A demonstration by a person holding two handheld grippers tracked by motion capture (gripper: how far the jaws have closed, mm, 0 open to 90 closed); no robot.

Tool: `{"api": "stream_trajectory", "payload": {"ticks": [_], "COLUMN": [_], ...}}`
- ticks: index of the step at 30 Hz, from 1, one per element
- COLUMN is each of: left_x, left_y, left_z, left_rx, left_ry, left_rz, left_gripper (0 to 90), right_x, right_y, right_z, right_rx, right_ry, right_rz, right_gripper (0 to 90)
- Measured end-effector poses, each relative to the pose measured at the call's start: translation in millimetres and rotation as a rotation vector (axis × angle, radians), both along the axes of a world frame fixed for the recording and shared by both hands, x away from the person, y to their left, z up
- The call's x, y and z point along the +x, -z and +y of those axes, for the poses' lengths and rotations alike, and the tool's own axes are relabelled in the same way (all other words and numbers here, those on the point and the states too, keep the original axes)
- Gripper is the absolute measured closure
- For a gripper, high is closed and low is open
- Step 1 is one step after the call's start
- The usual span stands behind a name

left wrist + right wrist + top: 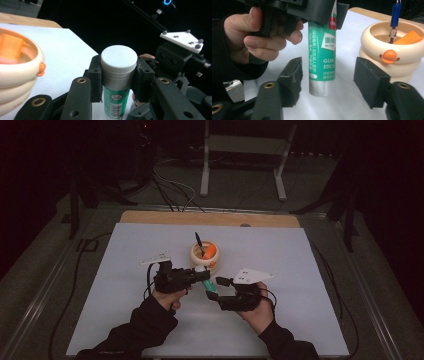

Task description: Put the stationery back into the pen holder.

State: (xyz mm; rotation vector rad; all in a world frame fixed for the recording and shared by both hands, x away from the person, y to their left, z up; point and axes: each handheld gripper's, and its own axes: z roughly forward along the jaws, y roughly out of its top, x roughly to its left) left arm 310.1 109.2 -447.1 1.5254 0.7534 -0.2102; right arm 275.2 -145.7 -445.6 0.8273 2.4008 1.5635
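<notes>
A green glue stick (323,57) with a white cap (119,58) stands upright over the white sheet, in front of the cream cup. My left gripper (119,75) is shut on its cap end, one pad pressed on each side. My right gripper (329,82) is open around the stick's silver lower end, and both pads (293,72) stand clear of it. In the high view the glue stick (212,284) lies between the left gripper (204,275) and the right gripper (216,289) at the table's middle. Whether the stick's base touches the sheet I cannot tell.
A cream ring-shaped cup (205,254) just behind the grippers holds a blue pen (198,240) and an orange block (407,37). A white sheet (125,270) covers the table, with a wooden edge (210,218) at the back. Cables (75,285) run along the left side.
</notes>
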Motion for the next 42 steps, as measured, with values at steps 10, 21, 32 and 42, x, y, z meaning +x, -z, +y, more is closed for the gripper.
{"api": "stream_trajectory", "payload": {"ticks": [10,21,32,42], "left_x": [7.6,11.8,21.0,28.8], "left_y": [-8.0,-18.4,-34.4,-52.1], "left_z": [4.7,5.1,10.6,9.4], "left_rx": [0.06,0.103,0.121,0.149], "left_ry": [-0.017,-0.028,-0.049,-0.068], "left_rz": [-0.047,-0.099,-0.131,-0.168], "left_gripper": [66.1,66.1,66.0,66.0], "right_x": [3.3,5.6,3.7,3.3], "right_y": [6.1,13.5,16.4,14.3], "right_z": [-12.5,-30.5,-43.3,-46.9], "right_rx": [0.019,0.037,0.031,0.05], "right_ry": [-0.036,-0.034,0.003,-0.004], "right_rz": [0.001,0.013,0.002,0.011], "right_gripper": [15.2,1.5,0.0,0.0]}}
